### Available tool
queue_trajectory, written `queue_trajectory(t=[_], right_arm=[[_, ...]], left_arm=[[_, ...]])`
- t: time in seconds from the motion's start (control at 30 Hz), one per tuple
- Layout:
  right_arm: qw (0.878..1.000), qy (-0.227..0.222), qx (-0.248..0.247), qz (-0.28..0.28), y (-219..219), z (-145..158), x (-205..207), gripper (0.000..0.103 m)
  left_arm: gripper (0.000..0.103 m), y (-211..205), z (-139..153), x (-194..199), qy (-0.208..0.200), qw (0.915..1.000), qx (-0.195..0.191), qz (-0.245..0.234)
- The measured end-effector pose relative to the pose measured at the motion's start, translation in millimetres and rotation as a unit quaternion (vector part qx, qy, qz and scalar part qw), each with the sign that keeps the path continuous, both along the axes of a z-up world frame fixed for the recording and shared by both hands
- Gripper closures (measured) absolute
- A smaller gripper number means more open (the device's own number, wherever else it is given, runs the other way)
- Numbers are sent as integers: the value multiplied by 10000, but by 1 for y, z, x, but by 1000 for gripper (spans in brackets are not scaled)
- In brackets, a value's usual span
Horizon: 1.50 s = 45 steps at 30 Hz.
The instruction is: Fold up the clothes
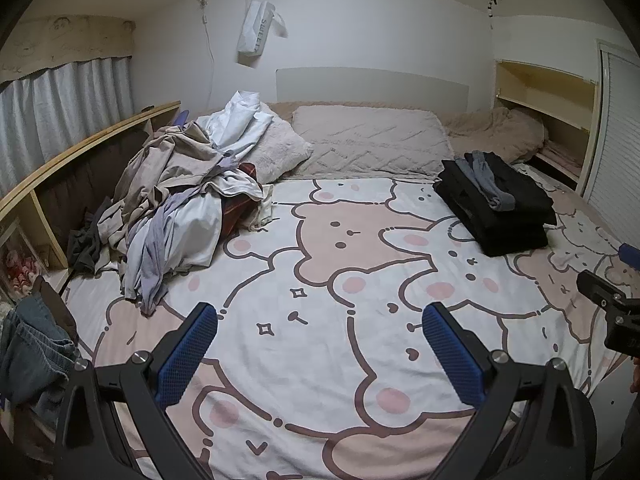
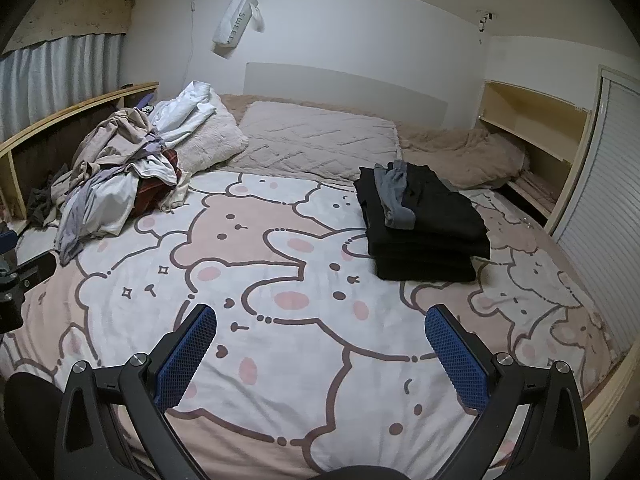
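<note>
Left tool point(image 1: 320, 344) spread wide and empty above the bear-print bedspread point(image 1: 320, 264), right tool point(image 2: 320, 340) likewise gaping, holding nothing, heap of unfolded clothes point(image 1: 180, 200) far left by the pillows point(image 1: 360, 140), folded dark stack point(image 2: 420, 224) far right

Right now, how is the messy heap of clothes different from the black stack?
The messy heap of clothes is crumpled and sprawling; the black stack is folded flat in neat layers. The heap mixes white, beige, lilac and dark red; the stack is black with one grey piece on top. The heap lies on the left near the pillows; the stack sits on the right. Both rest on the bear-print bedspread.
</note>
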State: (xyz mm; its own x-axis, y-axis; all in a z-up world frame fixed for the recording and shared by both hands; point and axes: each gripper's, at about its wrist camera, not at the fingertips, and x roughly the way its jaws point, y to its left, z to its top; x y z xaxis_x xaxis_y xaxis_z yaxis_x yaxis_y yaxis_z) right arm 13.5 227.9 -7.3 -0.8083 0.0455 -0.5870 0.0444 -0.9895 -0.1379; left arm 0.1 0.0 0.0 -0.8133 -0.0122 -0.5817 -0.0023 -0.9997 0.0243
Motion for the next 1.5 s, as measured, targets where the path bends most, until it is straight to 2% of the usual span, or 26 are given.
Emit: queue_trajectory(t=[0.73, 1.03, 1.3, 1.5], right_arm=[[10000, -49, -13, 84, -3, 1, -1, 0], [9999, -5, 64, 111, -7, -1, -1, 0], [9998, 8, -46, 176, -11, -1, -4, 0], [9996, 187, -144, 175, -15, 2, -3, 0]], left_arm=[[0, -1, -1, 1, -46, 10000, -22, 49], [0, -7, -5, 0, -102, 9995, 22, 288], [0, -5, 1, 7, 67, 9996, 256, -65], [0, 1, 3, 11, 229, 9994, -59, -269]])
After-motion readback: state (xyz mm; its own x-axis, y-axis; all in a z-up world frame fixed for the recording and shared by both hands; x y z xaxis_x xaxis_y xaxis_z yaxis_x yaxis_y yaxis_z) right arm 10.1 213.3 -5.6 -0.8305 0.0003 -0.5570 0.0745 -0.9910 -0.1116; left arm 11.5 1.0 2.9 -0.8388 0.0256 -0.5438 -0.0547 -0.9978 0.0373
